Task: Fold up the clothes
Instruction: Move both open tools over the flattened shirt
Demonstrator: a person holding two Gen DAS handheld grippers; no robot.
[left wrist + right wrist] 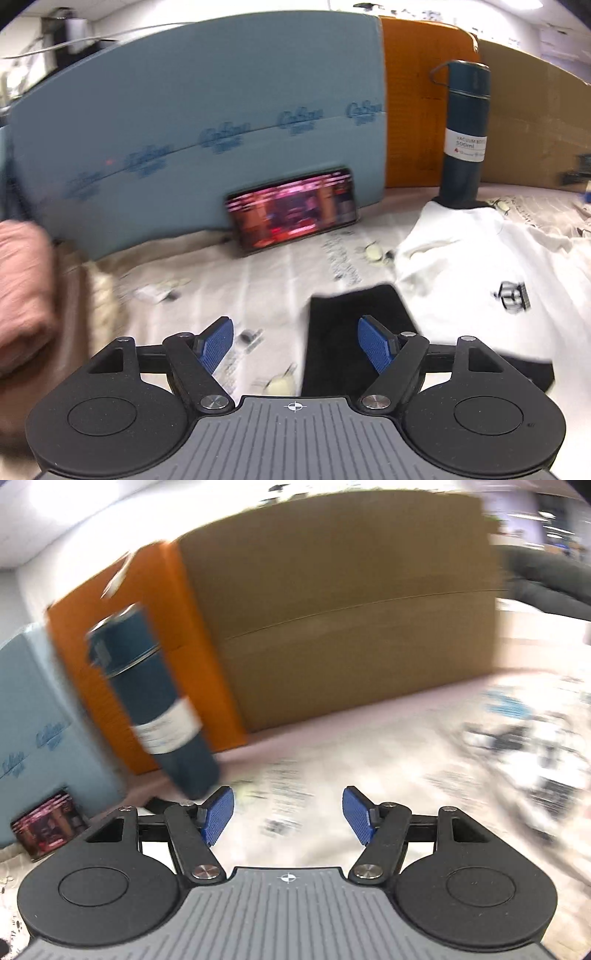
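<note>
Through the left wrist camera, my left tongs (295,345) stand wide apart with nothing between the blue pads, hanging over the newspaper-covered desk (266,280). The white T-shirt (480,266) lies ahead and to the right, spread loosely with its printed logo facing up. A black garment (354,317) sits directly ahead under the right pad, its long axis running away from me, and its right side tucks under the shirt's near hem. At the far left edge is a folded pink cloth (22,291), which I take to be finished. The dark blue bottle (465,136) stands upright on or right at the shirt's far edge, so I judge that end is pinned. A lit phone (293,210) leans against the blue board (207,122) behind. Open desk lies between the tongs and the phone, giving room to the left.

Through the right wrist camera, heavily blurred, my right tongs (288,818) also stand open and hold nothing. Ahead is bare newspaper up to the cardboard panel (351,609). The bottle sits just ahead of the left pad, and the phone shows low at the left. No garment shows in this view. By my judgement the left hand is nearer the black piece, and the bottle is the thing to keep clear of.
</note>
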